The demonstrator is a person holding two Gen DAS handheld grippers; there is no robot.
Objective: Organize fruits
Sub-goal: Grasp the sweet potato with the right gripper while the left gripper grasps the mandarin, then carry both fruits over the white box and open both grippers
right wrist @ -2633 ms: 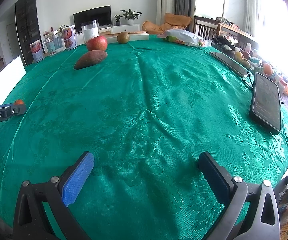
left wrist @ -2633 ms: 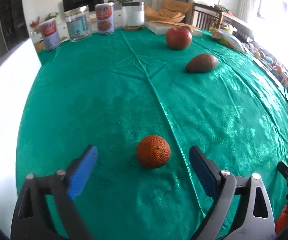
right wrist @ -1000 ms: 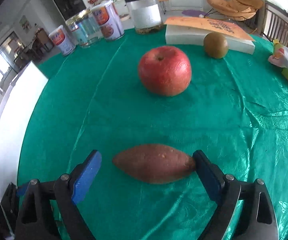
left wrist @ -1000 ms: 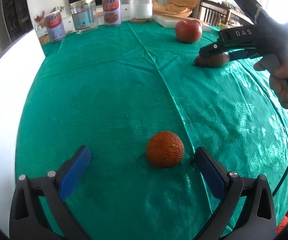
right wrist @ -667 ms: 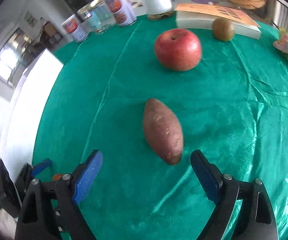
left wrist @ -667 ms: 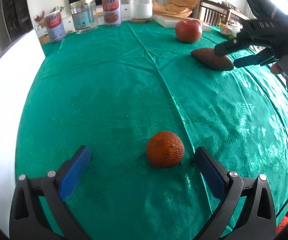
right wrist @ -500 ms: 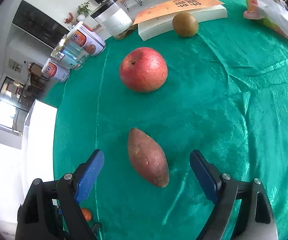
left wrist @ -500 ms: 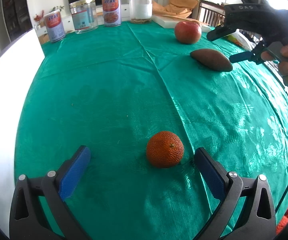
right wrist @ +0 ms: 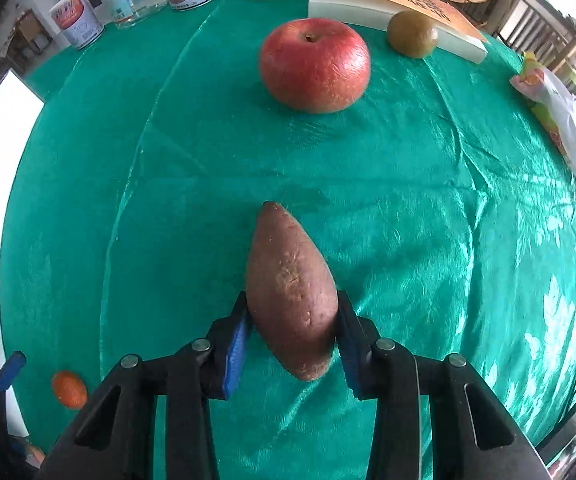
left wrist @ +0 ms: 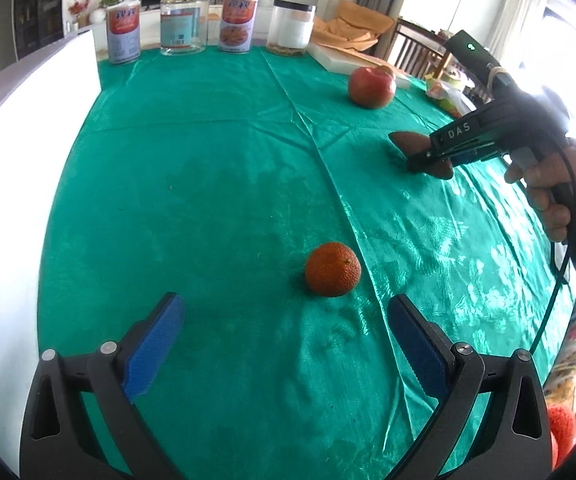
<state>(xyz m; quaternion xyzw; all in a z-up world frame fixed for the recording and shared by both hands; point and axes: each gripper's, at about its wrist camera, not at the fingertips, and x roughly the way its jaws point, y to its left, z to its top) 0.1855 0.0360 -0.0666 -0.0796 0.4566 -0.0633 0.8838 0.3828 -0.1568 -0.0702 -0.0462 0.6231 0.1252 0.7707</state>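
Right gripper (right wrist: pixel 292 334) pinches the sweet potato (right wrist: pixel 289 294) across its width for a lengthwise hold, apple (right wrist: pixel 315 65) ahead; left gripper (left wrist: pixel 284 346) spread, orange (left wrist: pixel 332 269) just ahead, nearer its right finger.

From the left wrist view, the right gripper (left wrist: pixel 427 160) covers the middle of the sweet potato (left wrist: pixel 405 140), leaving only its two tips showing. Beyond the apple (left wrist: pixel 371 87), the kiwi (left wrist: pixel 387 69) is almost wholly hidden. Labels on the cans (left wrist: pixel 123 34) are too small to read.
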